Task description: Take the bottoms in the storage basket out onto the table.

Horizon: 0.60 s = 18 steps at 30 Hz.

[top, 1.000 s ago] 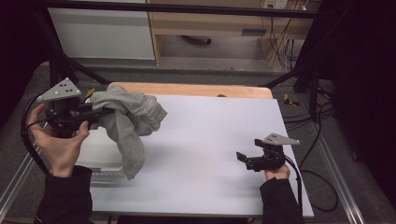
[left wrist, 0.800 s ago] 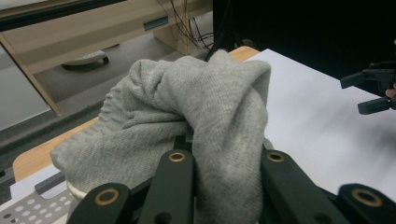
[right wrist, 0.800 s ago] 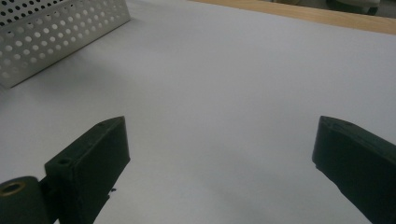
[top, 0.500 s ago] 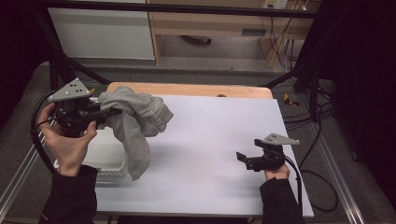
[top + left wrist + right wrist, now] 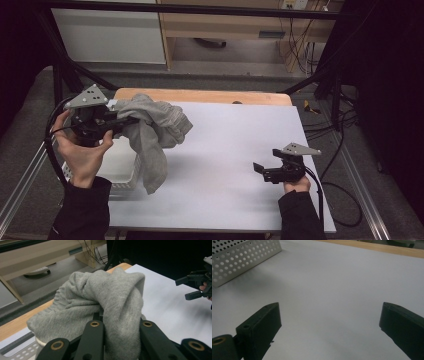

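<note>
Since a second ago your left gripper (image 5: 127, 121) has lifted the grey garment (image 5: 155, 132) a little higher and further over the white perforated basket (image 5: 122, 167); your right gripper (image 5: 260, 171) has stayed put. Left gripper is clamped on a bunched fold of the garment, cloth squeezed between the jaws in the left gripper view (image 5: 117, 315). Garment hangs off the gripper tip, long axis roughly vertical, its lower end dangling just past the basket's right wall, over the tabletop (image 5: 225, 150). Basket sits directly under your left hand (image 5: 80, 155), and what I can see of its inside looks bare. Right gripper is well to the right of the basket, jaws spread wide, nothing between them (image 5: 327, 322). Left hand is clearly the nearer one; the garment's tail likely needs to come left before it can drop inside.
</note>
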Each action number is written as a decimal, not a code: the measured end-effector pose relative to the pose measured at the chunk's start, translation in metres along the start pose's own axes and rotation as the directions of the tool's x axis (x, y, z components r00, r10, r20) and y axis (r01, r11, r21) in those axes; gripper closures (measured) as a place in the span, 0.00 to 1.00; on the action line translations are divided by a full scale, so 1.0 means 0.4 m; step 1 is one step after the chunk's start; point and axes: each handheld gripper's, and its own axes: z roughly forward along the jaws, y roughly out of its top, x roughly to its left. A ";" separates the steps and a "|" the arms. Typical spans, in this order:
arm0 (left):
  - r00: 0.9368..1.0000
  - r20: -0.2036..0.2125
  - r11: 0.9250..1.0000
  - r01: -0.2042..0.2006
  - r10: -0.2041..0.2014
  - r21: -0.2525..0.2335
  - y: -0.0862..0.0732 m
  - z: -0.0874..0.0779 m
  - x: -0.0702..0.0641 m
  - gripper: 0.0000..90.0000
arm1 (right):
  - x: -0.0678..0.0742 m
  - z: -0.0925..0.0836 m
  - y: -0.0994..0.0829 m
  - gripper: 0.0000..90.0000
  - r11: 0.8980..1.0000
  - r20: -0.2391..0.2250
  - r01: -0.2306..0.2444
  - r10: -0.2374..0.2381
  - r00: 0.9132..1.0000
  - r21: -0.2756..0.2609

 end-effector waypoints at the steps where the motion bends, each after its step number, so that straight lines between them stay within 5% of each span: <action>1: 1.000 0.002 1.000 -0.002 0.002 -0.001 0.001 0.003 -0.001 0.89 | 0.000 0.000 0.000 0.05 1.000 0.000 0.000 0.000 1.000 -0.001; 18: 0.999 0.040 1.000 -0.004 0.004 0.003 -0.006 0.052 -0.025 0.89 | 0.000 -0.001 0.000 0.05 1.000 -0.001 0.001 -0.001 1.000 -0.002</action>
